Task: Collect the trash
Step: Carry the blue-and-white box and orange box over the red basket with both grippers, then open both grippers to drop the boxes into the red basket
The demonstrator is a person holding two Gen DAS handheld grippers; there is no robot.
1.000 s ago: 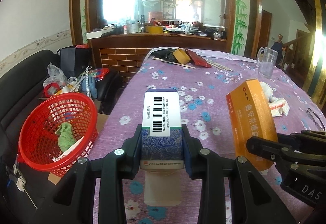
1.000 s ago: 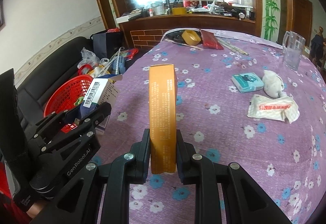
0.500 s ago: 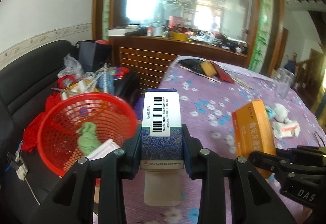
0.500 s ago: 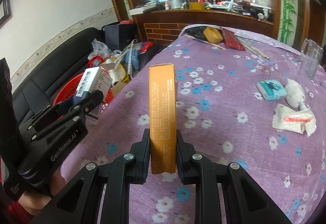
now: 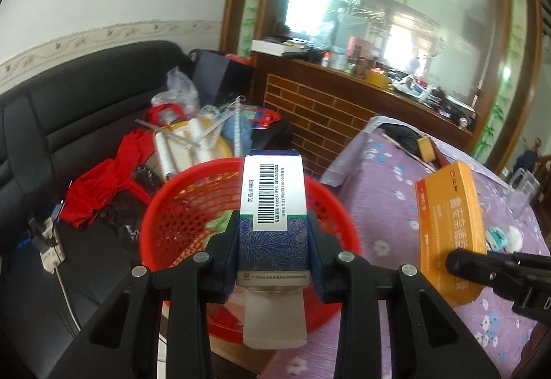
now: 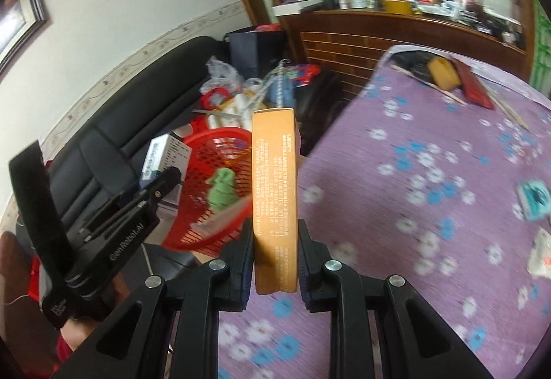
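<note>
Both grippers loaded, at red perforated plastic basket [image 5: 193, 207]
Left gripper [image 5: 273, 241] jaws clamp blue-white barcoded carton [image 5: 272, 207] (over basket); right gripper [image 6: 275, 251] jaws clamp orange cardboard box [image 6: 274, 193], basket at 10 o'clock.

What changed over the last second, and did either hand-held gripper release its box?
Both swung left, off the purple tablecloth toward the red basket. The left hand-held gripper now holds the blue-and-white box right over the basket; the right hand-held gripper brought the orange box to the table edge beside it. Nothing was released: both remain clamped, and the green wad still lies in the basket.
</note>
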